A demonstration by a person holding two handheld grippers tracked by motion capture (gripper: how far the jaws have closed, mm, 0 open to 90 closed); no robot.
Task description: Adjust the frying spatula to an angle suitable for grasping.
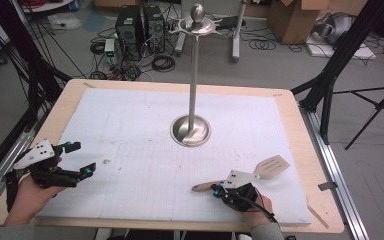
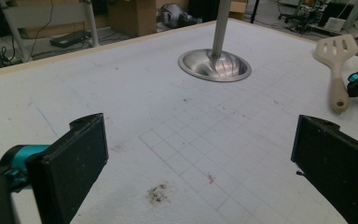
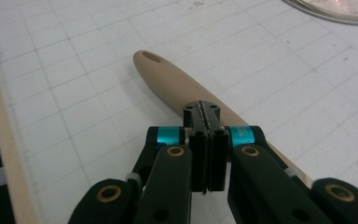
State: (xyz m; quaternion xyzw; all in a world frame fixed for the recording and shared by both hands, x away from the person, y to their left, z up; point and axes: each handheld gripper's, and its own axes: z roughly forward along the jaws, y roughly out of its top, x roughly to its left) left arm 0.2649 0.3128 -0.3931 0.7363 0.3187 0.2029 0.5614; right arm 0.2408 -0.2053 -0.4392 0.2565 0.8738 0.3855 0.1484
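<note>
**Right hand-held gripper closed above spatula handle, left one spread and idle**

Right hand-held gripper (image 1: 219,189) sits at the near right of the tabletop (image 1: 80,90), held from below by the person's right hand (image 1: 252,205). Its jaws are pressed together, pad to pad, nothing between them. In the right gripper view the closed tips (image 3: 205,114) sit over the wooden spatula (image 3: 177,84), about midway along the handle; the handle passes under the jaws, not between them. Whether the tips actually touch the wood can't be told.

The spatula (image 1: 260,172) lies flat on the white gridded mat (image 1: 145,130) near the right front corner. The slotted blade points to the far right, the rounded handle end with its hanging hole points left toward the mat's middle. In the left gripper view the spatula (image 2: 336,70) shows at the far right with the blade away from the camera.

Left hand-held gripper (image 1: 80,160) is at the near left edge of the tabletop, in the left hand (image 1: 30,195), well apart from the spatula. Jaws spread wide, bare mat between them, gripping nothing.

A metal stand (image 1: 194,80) rises from a round dish-shaped base (image 2: 214,65) around the mat's centre, with a flat ring and ball on top. It stands well apart from both grippers.
</note>
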